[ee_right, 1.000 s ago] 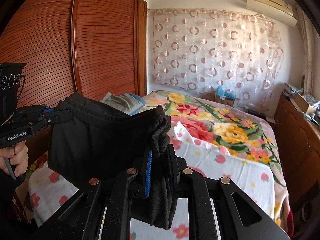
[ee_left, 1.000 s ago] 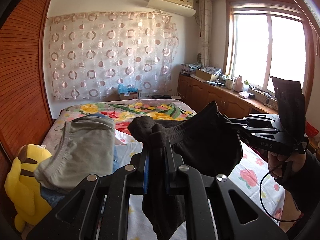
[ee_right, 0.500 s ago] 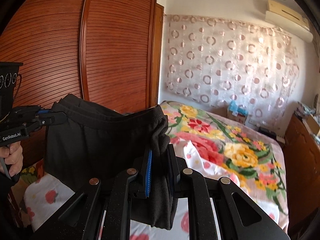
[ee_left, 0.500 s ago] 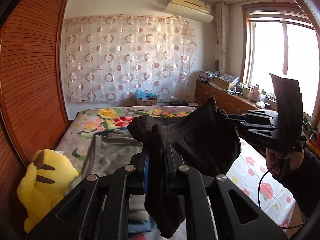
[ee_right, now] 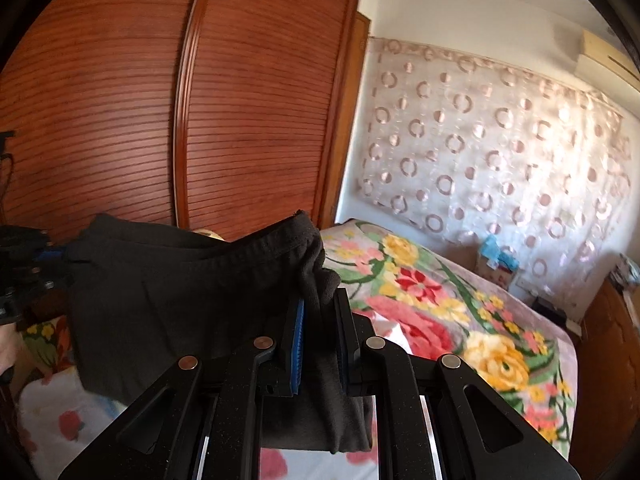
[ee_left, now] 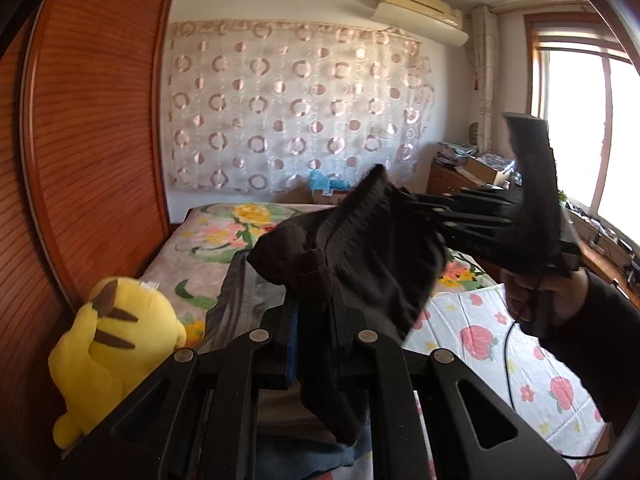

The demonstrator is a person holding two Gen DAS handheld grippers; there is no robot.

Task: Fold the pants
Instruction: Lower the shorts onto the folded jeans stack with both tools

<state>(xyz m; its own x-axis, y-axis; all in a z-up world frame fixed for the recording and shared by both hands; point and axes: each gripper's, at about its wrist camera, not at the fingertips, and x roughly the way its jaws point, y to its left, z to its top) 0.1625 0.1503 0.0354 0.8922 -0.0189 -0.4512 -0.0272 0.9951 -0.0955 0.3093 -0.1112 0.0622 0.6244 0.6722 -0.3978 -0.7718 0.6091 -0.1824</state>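
Note:
Folded black pants (ee_left: 372, 264) hang in the air between my two grippers above the bed. My left gripper (ee_left: 314, 312) is shut on one end of the waistband; the cloth bunches above its fingers. My right gripper (ee_right: 320, 320) is shut on the other end of the black pants (ee_right: 168, 296). In the left wrist view the right gripper (ee_left: 416, 208) reaches in from the right, held by a hand. In the right wrist view the left gripper (ee_right: 52, 254) shows at the left edge. The pants' lower part is hidden behind my fingers.
A stack of folded grey and blue clothes (ee_left: 248, 292) lies on the bed under the left gripper. A yellow plush toy (ee_left: 112, 344) sits by the wooden wardrobe (ee_right: 160, 100). The flowered bed (ee_right: 460, 312) stretches to the curtained wall. A wooden counter (ee_left: 600, 248) runs under the window.
Both grippers have swung left toward the wardrobe side with the pants still held between them; the plush toy and clothes stack now sit closer below the left gripper.

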